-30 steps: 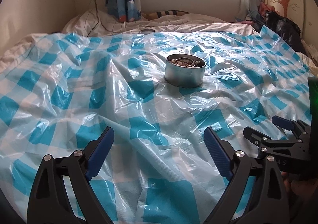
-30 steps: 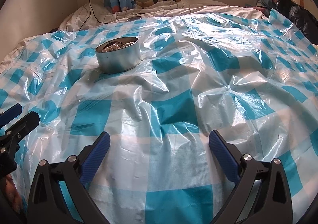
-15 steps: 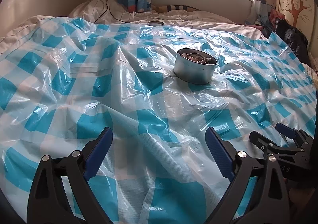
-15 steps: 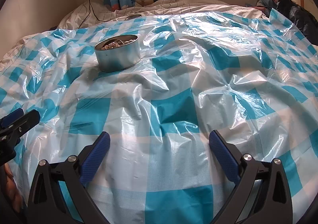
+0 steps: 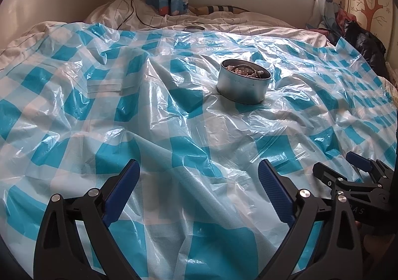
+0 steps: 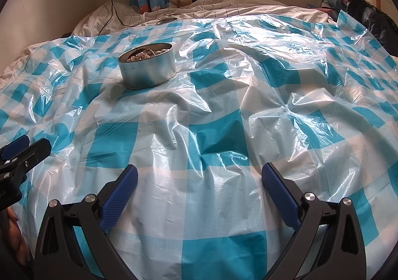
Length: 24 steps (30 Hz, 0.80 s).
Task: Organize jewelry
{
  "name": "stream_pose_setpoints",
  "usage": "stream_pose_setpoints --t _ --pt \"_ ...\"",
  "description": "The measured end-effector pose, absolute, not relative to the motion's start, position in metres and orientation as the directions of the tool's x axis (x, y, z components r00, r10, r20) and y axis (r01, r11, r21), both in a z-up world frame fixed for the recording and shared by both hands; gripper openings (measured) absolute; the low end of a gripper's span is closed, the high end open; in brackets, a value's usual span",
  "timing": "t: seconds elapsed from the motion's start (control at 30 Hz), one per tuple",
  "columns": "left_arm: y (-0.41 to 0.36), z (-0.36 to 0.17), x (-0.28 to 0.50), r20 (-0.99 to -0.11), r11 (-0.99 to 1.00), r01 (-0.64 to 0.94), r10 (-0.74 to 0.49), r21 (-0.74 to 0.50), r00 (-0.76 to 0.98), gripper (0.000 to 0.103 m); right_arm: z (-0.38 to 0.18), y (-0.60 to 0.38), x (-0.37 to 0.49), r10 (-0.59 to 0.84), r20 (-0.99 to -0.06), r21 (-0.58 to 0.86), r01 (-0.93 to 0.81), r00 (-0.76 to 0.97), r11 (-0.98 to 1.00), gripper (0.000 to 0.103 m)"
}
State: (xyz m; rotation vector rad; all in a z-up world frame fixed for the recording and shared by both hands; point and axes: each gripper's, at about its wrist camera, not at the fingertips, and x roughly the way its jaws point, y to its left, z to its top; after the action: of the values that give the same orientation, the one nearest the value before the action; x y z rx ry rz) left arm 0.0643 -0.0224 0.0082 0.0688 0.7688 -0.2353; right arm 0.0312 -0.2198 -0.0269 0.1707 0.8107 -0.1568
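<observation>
While both of my grippers hang low over the blue-checked plastic sheet (image 5: 189,116), neither one holds anything: the left gripper (image 5: 199,188) has its jaws spread wide with only bare sheet between them, and the right gripper (image 6: 200,186) is spread just the same. The round metal tin (image 5: 242,84) stands upright and lidless on the sheet, with the jewelry (image 5: 246,71) heaped inside it, beads and what looks like a ring or hoop, though at this range I cannot sort out single pieces. A small round thing (image 5: 194,28) lies near the far edge of the sheet, perhaps the tin's lid; it is too small for me to be sure.

As for the step in hand, I judge that this scene fits two stages: either the pieces in the tin are waiting to be lifted out and sorted, or they have been gathered in there and only the closing is left. I see no loose jewelry on the sheet.

Relative to my tools, the tin sits well ahead of both, right of centre from the left gripper and up to the left from the right one. Any move on it calls for a long forward reach and a careful, narrow pinch, since the beads are small and the crinkled sheet underneath is soft.
</observation>
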Motion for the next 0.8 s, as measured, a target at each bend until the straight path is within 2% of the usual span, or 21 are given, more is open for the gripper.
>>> stream_pose_setpoints --t 0.3,0.57,0.8 --pt "-0.023 0.009 0.065 -0.702 0.976 0.219 -0.151 0.006 0.696 0.095 -0.027 -0.220 0.031 -0.071 -0.729 0.095 0.204 0.680 0.974 0.096" --pt "-0.031 0.011 0.063 -0.694 0.968 0.244 -0.134 0.062 0.707 0.095 -0.020 -0.233 0.025 -0.052 -0.706 0.164 0.235 0.706 0.958 0.096" --pt "-0.030 0.017 0.063 -0.678 0.968 0.248 -0.160 0.034 0.717 0.095 -0.003 -0.237 0.031 -0.076 -0.689 0.134 0.230 0.721 0.964 0.096"
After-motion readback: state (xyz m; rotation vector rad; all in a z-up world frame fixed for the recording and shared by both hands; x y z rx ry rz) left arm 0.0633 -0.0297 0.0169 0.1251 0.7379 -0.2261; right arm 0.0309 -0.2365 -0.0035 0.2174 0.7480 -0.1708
